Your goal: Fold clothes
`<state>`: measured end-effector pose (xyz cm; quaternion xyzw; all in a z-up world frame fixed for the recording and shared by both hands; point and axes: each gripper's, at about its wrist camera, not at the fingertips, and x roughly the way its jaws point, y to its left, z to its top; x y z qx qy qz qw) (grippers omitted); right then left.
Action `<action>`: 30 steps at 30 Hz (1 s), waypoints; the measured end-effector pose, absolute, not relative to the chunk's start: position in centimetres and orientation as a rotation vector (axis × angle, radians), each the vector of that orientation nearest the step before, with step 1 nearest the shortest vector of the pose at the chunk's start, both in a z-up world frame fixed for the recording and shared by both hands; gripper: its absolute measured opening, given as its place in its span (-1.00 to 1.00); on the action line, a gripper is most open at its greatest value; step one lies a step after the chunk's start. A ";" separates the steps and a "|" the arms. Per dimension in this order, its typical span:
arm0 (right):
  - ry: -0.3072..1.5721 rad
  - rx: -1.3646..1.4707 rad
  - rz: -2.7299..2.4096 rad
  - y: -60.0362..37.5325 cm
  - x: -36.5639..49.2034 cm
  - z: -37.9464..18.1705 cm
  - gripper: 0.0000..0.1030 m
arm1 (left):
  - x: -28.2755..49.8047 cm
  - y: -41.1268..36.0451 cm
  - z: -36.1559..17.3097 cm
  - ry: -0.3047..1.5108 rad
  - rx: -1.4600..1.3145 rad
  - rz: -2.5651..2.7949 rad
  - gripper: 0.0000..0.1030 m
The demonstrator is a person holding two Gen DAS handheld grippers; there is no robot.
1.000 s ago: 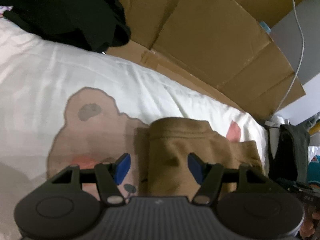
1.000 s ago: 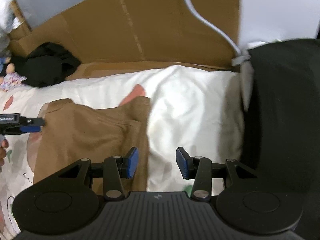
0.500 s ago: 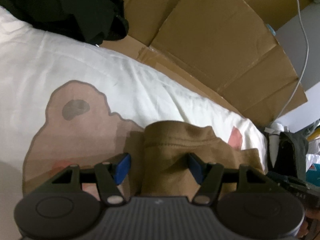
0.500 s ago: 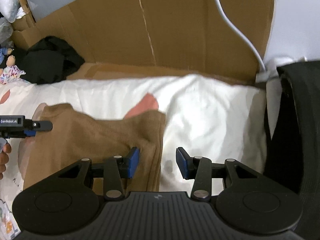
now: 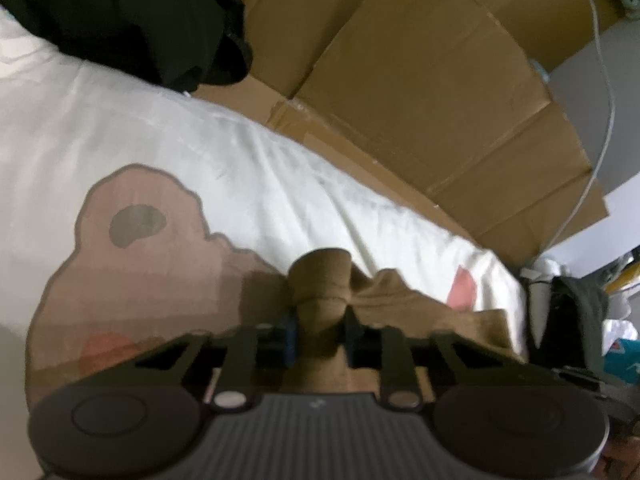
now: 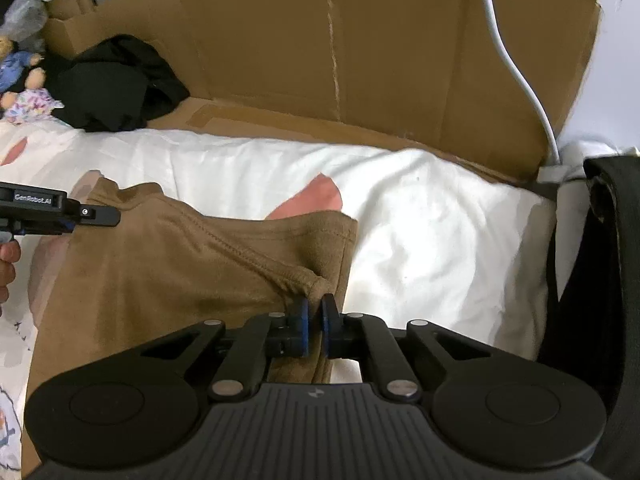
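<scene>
Both grippers are closed on the cloth, so the step in hand seems to be the taking of two corners before a fold. The right gripper [image 6: 314, 316] has its blue pads almost together, and a small pinch of the hemmed edge of the brown garment [image 6: 168, 272] stands up between them, at the near right corner of the cloth. The left gripper [image 5: 318, 330] has its jaws closed on a thicker bunch of the same brown garment [image 5: 320, 280], which rises as a rounded lump just beyond the fingertips; from the right wrist view this gripper is at the far left corner of the cloth, and the two grippers are well apart with the fabric spread between them. The garment lies mostly flat on the white bedsheet [image 6: 420, 216], over a printed bear figure [image 5: 132, 272], with a stitched seam running across it from left to right. I judge that the next move is to lift both corners together and carry them over the body of the garment, keeping the edge between them tight so that it does not sag. Farther away, a black pile of clothes [image 6: 112, 84] rests at the far left, and sheets of cardboard [image 6: 360, 60] stand behind the bed.
</scene>
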<state>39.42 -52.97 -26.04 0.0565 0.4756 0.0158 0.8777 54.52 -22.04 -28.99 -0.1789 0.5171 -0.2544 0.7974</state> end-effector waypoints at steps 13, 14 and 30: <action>0.946 0.130 -0.007 -55.1 39.1 -25.3 -0.35 | 54.2 -21.9 -27.5 1.077 -0.335 -0.484 -0.01; 0.935 0.136 -0.020 -55.2 38.7 -24.9 -0.26 | 54.2 -21.7 -27.3 1.072 -0.331 -0.474 0.02; 1.015 0.123 0.035 -54.2 32.8 -24.1 -0.23 | 49.7 -21.3 -25.1 1.116 -0.178 -0.507 0.11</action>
